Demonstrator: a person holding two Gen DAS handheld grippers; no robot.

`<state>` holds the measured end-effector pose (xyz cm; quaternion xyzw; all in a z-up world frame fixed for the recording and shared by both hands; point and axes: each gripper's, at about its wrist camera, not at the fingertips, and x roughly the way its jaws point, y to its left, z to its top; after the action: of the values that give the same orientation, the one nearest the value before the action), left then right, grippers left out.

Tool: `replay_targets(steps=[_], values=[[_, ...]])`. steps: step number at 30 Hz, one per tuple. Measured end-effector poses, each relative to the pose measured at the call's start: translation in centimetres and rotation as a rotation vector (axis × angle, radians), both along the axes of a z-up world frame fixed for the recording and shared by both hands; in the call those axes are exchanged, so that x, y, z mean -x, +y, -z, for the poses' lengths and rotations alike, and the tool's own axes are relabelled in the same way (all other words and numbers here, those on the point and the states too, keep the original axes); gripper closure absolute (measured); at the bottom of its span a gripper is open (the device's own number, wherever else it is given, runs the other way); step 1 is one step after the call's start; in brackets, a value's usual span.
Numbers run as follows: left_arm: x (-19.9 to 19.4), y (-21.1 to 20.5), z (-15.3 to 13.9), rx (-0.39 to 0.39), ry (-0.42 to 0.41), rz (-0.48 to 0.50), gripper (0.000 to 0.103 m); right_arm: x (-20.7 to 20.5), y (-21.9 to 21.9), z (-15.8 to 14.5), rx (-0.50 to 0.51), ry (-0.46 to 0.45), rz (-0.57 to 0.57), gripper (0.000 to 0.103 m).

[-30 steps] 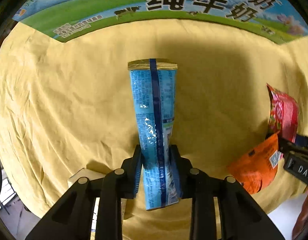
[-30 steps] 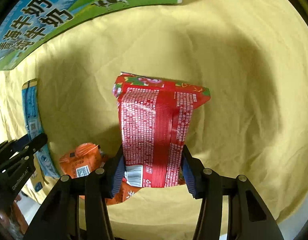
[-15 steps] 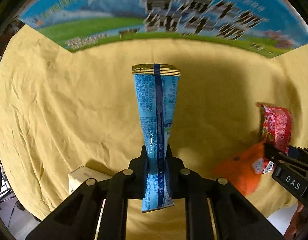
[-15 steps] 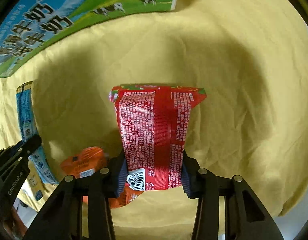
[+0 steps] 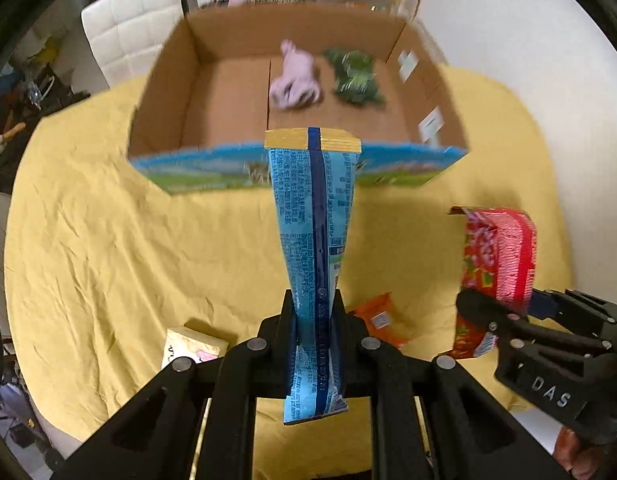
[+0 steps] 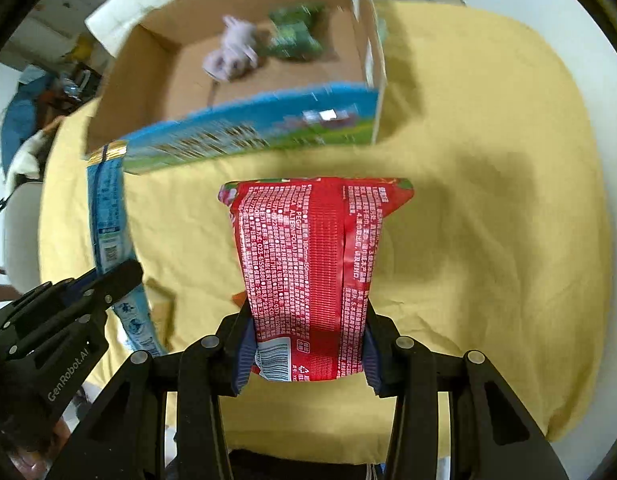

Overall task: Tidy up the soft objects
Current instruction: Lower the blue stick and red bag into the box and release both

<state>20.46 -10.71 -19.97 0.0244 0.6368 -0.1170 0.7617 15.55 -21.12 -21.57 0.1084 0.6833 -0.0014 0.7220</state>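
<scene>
I am holding a long blue plastic packet with a gold sealed end in my left gripper, whose black jaws are pinching narrowly on the packet's lower part so that it is standing upright out in front of the camera, its gold end overlapping the near wall of the open cardboard box with a blue and green printed front. My right gripper is clamping a red plastic packet covered in white print near its bottom edge, the blue-padded jaws sitting wider apart because this packet is broader. Both packets are hanging in the air above the wrinkled yellow cloth that is covering the table, short of the box. Inside the box a pale pink soft toy and a green soft toy are lying side by side on the brown floor toward the back; both are blurred in both views. From the left wrist view I am also seeing an orange snack packet lying on the cloth just beside the left gripper, and a small cream-coloured box resting on the cloth just left of it. A white padded chair is standing behind the box.
</scene>
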Motion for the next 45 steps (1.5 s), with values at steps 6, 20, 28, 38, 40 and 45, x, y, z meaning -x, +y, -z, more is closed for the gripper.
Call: replay_targets(steps=[6, 20, 28, 38, 40, 45], values=[[0.3, 0.4, -4.9, 0.025, -0.076, -0.027, 0.091, 0.2, -0.2, -6.3, 0.005, -0.091, -0.033, 0.057], [-2.9, 0.8, -8.0, 0.096, -0.111, -0.063, 0.091, -1.3, -1.1, -11.3, -0.047, -0.179, -0.042, 0.057], [-11.2, 1.6, -6.7, 0.101, -0.077, -0.072, 0.091, -7.2, -1.2, -11.8, -0.080, -0.203, -0.033, 0.057], [-22.7, 3.1, 3.1, 0.041, 0.101, -0.111, 0.091, -17.9, -1.1, -2.5, -0.036, -0.075, 0.021, 0.057], [-24.6, 3.2, 5.6, 0.036, 0.147, -0.106, 0.091, -19.4, -1.2, 0.1, -0.014, -0.029, 0.037, 0.057], [-27.5, 2.5, 10.0, 0.016, 0.217, -0.076, 0.091, -20.8, -0.9, 4.6, 0.022, 0.042, 0.031, 0.057]])
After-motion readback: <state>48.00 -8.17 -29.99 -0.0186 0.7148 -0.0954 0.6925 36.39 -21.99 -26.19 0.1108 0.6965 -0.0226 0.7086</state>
